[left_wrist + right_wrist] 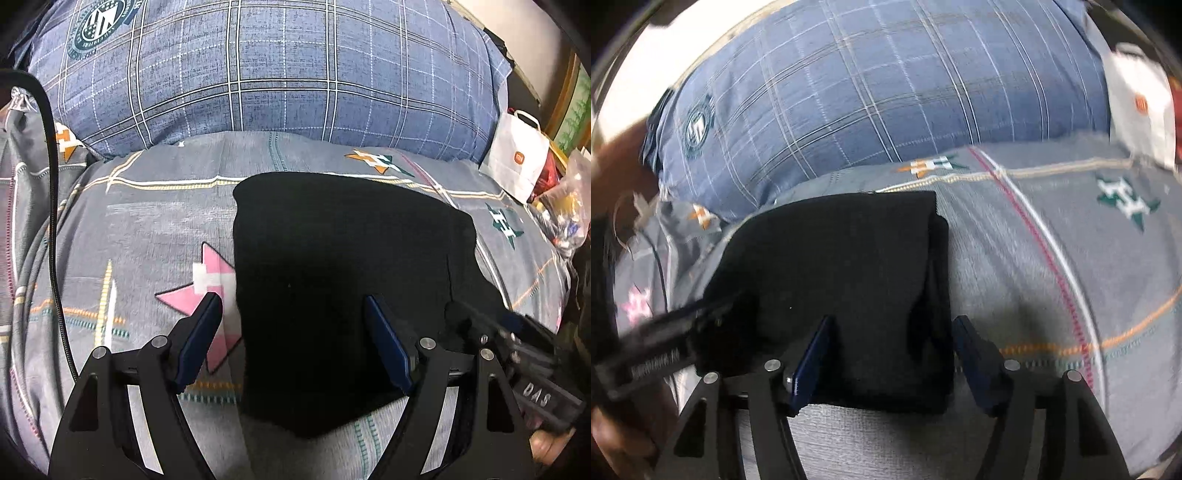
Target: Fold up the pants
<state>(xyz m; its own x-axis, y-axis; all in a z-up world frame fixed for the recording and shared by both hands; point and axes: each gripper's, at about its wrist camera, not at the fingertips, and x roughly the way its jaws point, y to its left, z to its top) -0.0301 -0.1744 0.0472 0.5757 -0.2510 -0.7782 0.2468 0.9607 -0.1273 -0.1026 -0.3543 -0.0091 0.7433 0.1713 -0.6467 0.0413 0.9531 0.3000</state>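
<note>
The black pants (332,288) lie folded into a compact block on the grey patterned bedsheet (147,229), in front of a blue plaid pillow (277,66). Their fabric is so dark that folds barely show, apart from a layered edge in the right wrist view. The left gripper (293,325) and right gripper (894,343) both stand spread apart over the near edge, holding nothing. A white bag (517,162) sits beyond, partly cut off and blurred.
</note>
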